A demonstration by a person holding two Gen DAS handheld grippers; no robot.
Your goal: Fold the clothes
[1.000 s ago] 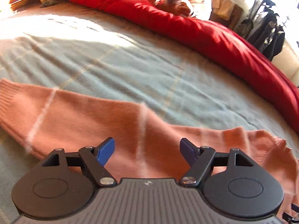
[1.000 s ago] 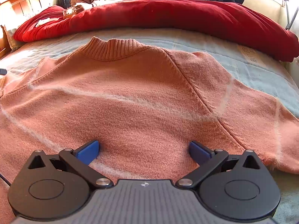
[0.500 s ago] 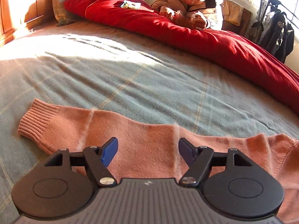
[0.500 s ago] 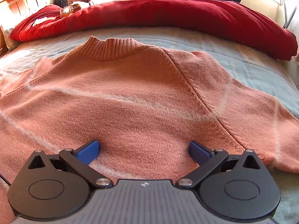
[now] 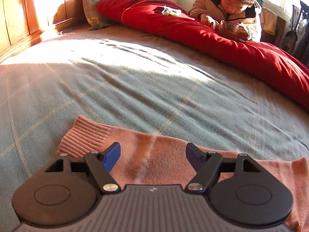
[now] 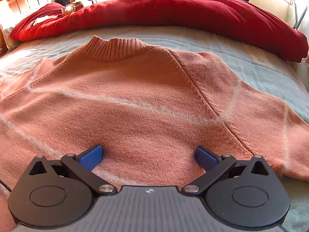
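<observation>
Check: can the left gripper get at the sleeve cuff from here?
Probably yes. The left gripper is open over the sleeve, and the cuff lies flat just beside it with nothing in the way.

The sweater (image 6: 146, 104) runs off the right wrist view's left and right edges, and its hem hides beneath the right hand-held gripper (image 6: 148, 154). In the left wrist view the left hand-held gripper (image 5: 153, 156) covers the near side of the sleeve (image 5: 164, 158), which is cut off at the right edge. The quilt (image 6: 173, 13) hides the lower body of the person (image 5: 229, 5); what sits in that person's hands is too small to tell.
</observation>
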